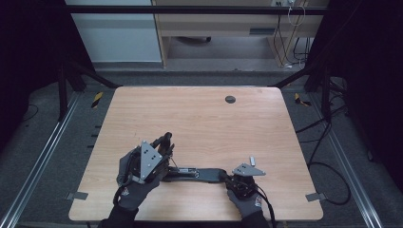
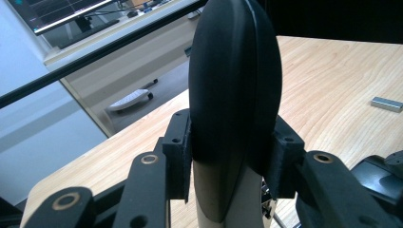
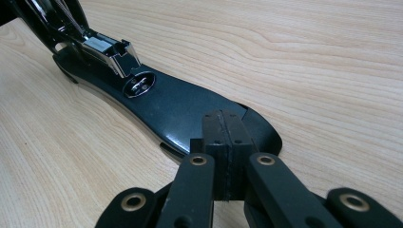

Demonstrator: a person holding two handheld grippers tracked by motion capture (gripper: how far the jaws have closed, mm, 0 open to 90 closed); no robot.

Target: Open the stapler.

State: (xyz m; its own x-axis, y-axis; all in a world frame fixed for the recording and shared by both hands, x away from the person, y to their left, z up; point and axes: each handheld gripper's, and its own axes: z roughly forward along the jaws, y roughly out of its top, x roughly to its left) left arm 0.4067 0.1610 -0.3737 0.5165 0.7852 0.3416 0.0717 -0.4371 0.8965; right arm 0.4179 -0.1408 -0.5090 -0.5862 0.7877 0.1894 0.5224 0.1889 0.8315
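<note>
From the high view I see one stapler [image 1: 197,173] lying opened out flat near the table's [image 1: 199,114] front edge, between my two hands; the left gripper [image 1: 164,142] lifts its top arm at the left end, the right gripper [image 1: 227,176] rests at the base's right tip; one small metal block [image 1: 253,160] lies just beyond the right hand, one dark grommet [image 1: 230,99] far off.

In the left gripper view my jaws stand partly spread, pads clamped on both flanks of the stapler's black rounded cap [image 2: 233,80]; I judge that plastic smooth and slippery, so the hold belongs on its widest part; the metal block [image 2: 387,103] shows at the right.

In the right gripper view the jaws are pressed fully together, tips bearing on the glossy base [image 3: 190,114]; nothing is between them; the steel anvil [image 3: 140,84] and magazine [image 3: 107,50] look stiff and fairly heavy, the hinge loose, so I'd pin the base while lifting.
</note>
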